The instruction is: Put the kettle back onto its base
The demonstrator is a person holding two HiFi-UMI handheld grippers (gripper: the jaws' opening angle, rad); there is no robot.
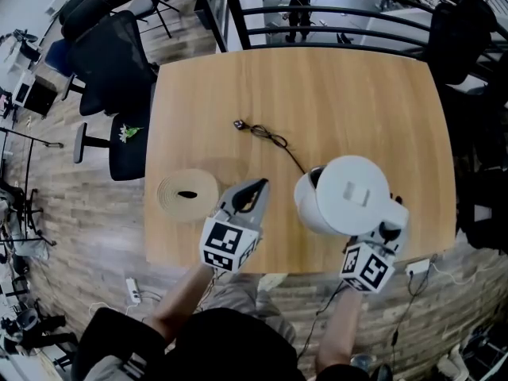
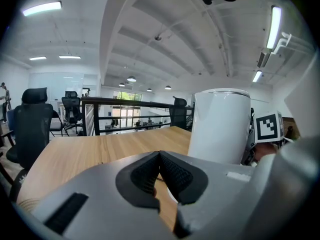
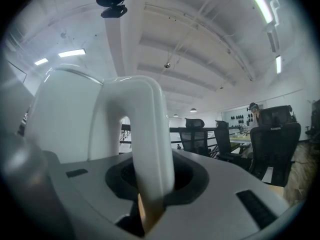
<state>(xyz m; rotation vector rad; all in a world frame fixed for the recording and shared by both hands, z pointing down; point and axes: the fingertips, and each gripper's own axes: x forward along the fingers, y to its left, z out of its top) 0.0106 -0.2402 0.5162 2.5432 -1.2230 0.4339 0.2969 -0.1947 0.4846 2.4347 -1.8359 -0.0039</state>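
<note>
Kettle (image 1: 349, 193): white, held by its handle (image 3: 150, 134) over the table (image 1: 317, 86), front right.
Right gripper (image 1: 387, 232): jaws pinching the handle.
Left gripper (image 1: 255, 190): jaws pressed together, empty.
Base: hidden; cord (image 1: 274, 140) leads beneath kettle.
Progress: likely not yet seated; lowering and release remain.

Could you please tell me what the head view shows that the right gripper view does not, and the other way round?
Only the head view: the black cord lying on the table, a round tan disc towards its left edge, and the left hand-held gripper. Only the right gripper view: the pads closed on the kettle's handle, and the ceiling lights above. Both: the white kettle, held by the right hand-held gripper.
</note>
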